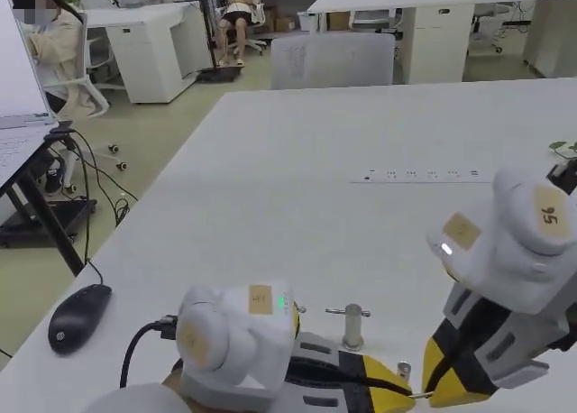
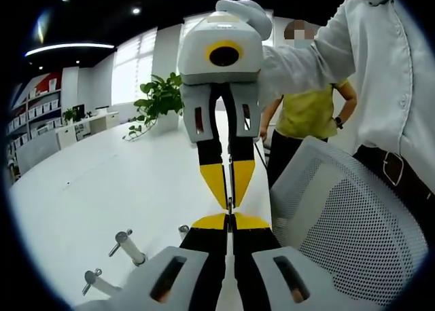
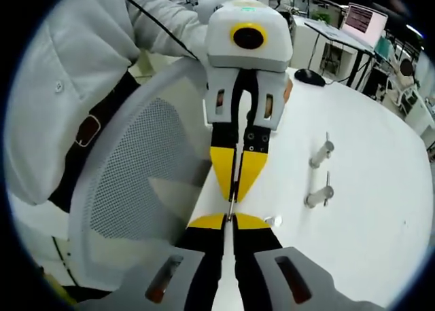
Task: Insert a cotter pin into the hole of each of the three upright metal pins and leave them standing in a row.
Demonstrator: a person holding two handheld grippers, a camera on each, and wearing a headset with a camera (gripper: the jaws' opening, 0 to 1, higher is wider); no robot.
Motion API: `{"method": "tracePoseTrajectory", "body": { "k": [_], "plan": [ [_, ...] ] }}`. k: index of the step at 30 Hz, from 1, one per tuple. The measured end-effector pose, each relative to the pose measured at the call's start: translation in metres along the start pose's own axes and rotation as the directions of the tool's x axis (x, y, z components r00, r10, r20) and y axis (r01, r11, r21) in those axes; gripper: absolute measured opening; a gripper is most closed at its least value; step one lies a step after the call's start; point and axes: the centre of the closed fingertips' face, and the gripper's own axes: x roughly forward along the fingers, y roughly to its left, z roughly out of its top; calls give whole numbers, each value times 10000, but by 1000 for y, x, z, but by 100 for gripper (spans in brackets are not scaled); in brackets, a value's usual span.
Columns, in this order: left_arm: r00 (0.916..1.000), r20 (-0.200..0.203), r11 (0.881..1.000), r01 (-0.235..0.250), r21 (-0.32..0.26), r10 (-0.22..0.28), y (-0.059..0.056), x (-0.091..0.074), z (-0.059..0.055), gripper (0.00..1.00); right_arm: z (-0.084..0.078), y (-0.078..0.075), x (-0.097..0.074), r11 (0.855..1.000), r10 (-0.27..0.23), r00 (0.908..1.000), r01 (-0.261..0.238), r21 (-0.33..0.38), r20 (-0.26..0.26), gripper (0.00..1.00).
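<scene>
My two grippers meet tip to tip over the table's near edge. The left gripper [image 1: 407, 397] comes in from the left and the right gripper [image 1: 420, 395] slants down from the right. Both are shut, and a thin cotter pin [image 3: 232, 201] bridges their tips [image 2: 230, 205]. Two upright metal pins [image 2: 129, 246] [image 2: 96, 281] each carry a cotter pin crosswise. One of these pins [image 1: 353, 327] stands behind the left gripper. A third, bare pin [image 1: 404, 370] [image 3: 272, 221] stands close to the meeting tips.
A black mouse [image 1: 79, 315] and its cable lie at the table's left front. A flush socket strip [image 1: 424, 173] sits mid-table. A mesh chair back [image 3: 139, 168] and a person's sleeve are close behind the grippers. A potted plant [image 2: 158, 100] stands at the far end.
</scene>
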Motion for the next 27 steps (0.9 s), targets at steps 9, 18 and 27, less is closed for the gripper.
{"method": "tracePoseTrajectory", "body": {
  "k": [9, 18, 27],
  "plan": [
    [9999, -114, 10000, -20, -23, 20, 1, 3, -2, 0, -3, -2, -1, 9999, -111, 9999, 111, 85, -38, 8],
    [9999, -96, 10000, -41, -90, 40, 2, 5, -1, 0, -2, -4, 0, 9997, -233, 9997, 233, 33, 14, 5],
    [10000, -55, 9998, -24, -184, 23, 3, 3, -2, 0, 1, -6, -2, 9979, -529, 9959, 500, 411, 732, 4]
  ]
}}
